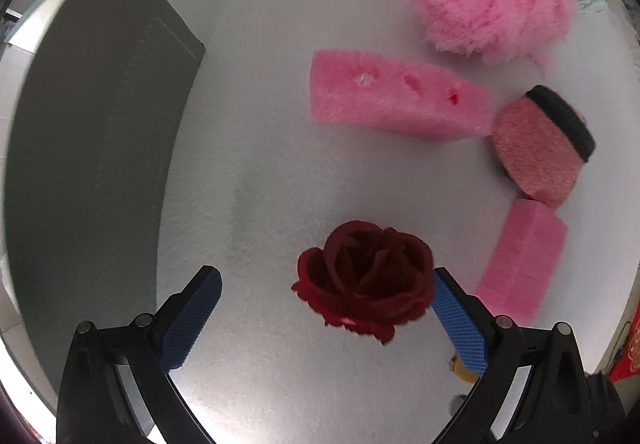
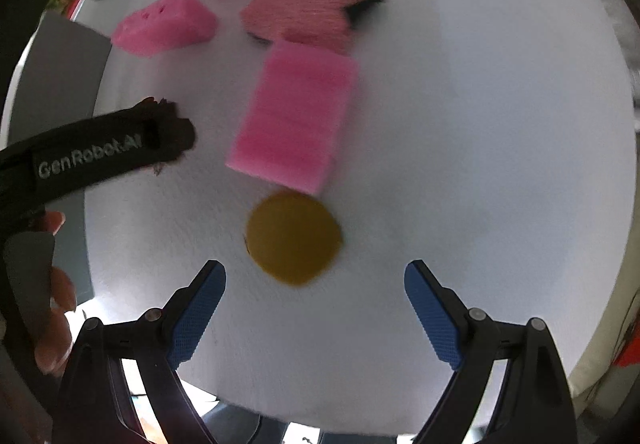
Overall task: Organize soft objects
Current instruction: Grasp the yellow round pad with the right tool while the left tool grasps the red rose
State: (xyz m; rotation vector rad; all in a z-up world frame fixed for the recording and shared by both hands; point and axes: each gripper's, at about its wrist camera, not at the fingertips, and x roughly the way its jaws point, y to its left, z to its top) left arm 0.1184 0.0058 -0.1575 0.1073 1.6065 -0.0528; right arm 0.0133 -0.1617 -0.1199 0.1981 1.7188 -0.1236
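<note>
Left gripper (image 1: 326,284) low above white table (image 1: 260,163), jaws spread wide, dark red rose (image 1: 364,280) between them, against right pad. Right gripper (image 2: 316,276) spread too, holding nothing, just before yellow round pad (image 2: 294,238). Pink sponge block (image 2: 294,115) beyond.

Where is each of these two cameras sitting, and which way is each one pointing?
Left wrist view: on the left gripper, looking down its open blue fingers at the red fabric rose on the white table; only the gripper itself shows.
Right wrist view: on the right gripper, looking down its open fingers at the yellow round sponge; the person's hand and the left gripper's black body show at the left edge.
Shared: the rectangular pink sponge, the holed pink sponge, the round scrubber and the rose.
</note>
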